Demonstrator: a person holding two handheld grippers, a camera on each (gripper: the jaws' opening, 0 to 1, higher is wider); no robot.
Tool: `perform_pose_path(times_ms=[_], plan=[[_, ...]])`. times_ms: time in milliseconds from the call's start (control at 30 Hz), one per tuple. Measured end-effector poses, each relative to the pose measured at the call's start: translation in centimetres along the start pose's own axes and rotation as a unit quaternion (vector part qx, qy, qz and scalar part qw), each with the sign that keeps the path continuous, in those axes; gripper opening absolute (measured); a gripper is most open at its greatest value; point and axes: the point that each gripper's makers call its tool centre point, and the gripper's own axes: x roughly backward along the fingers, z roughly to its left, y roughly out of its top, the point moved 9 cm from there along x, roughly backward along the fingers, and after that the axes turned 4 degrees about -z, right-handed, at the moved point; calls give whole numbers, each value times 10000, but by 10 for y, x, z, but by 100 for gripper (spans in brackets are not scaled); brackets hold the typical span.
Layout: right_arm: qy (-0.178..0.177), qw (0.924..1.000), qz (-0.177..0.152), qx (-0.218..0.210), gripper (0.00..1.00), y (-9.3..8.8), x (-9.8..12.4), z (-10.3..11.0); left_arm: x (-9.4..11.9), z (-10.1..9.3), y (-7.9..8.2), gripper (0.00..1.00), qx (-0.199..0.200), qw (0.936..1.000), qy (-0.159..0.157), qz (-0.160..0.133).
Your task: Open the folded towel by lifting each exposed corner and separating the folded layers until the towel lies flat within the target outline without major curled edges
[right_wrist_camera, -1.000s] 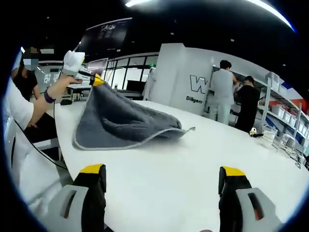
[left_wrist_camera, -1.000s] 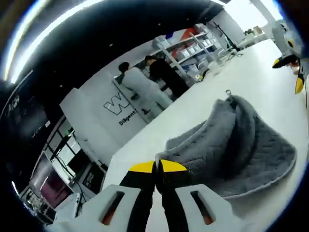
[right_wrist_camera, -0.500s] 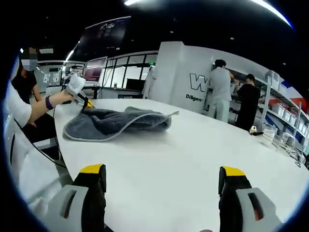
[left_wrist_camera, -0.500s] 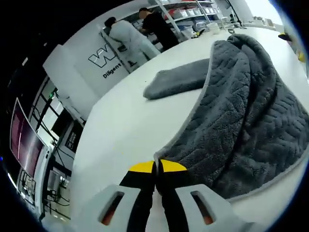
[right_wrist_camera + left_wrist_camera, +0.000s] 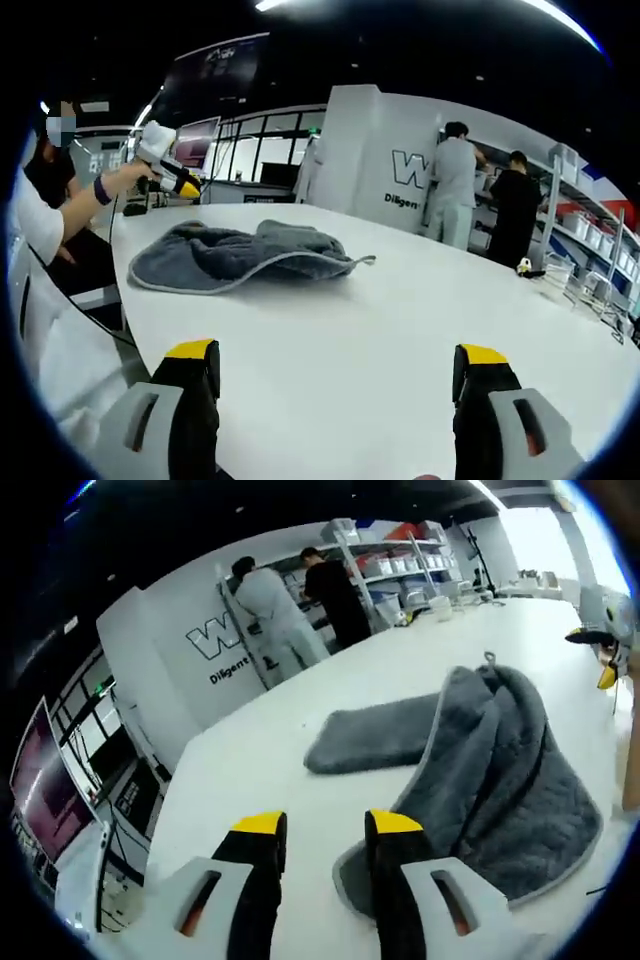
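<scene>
The towel [image 5: 500, 770] is grey with a lighter grey edge. The table [image 5: 400, 330] under it is white. Both grippers have yellow tips.

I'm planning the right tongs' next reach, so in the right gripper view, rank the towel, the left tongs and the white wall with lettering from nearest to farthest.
1. Gray towel, crumpled on the table, ahead-left.
2. Left tongs, raised beyond the towel's far-left end.
3. White wall with lettering, behind the table, centre.

towel's [image 5: 480, 770] underlayers hidden beneath rumpled folds, perhaps still doubled
</scene>
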Motion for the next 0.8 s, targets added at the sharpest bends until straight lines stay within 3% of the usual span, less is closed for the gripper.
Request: perform_pose_path(times_ms=[33,100,167,333,400,467,533,700,800], plan=[[-2,10000,3,1,99,0,0,0,-2,-5,16,36,58,9995,-180,-262],[-9,10000,-3,-1,99,0,0,0,-5,-11,31,43,102,9982,-376,-455],[8,10000,-13,8,99,1,0,1,-15,-28,53,50,39,9942,-798,-717],[59,10000,-15,31,99,1,-1,2,-51,-69,81,55,-200,9850,-1531,-769],[74,10000,-8,30,99,0,-2,2,-72,-86,90,60,-325,9818,-1675,-829],[84,10000,0,33,99,0,-3,1,-89,-100,96,67,-354,9799,-1764,-868],[80,10000,3,30,99,0,-4,1,-105,-114,101,72,-437,9726,-1962,-1165],[121,9999,21,38,99,-1,-7,2,-127,-140,98,89,-30,9685,-2236,-1100],[142,9999,30,53,99,-1,-8,3,-137,-154,91,98,218,9619,-2556,-944]])
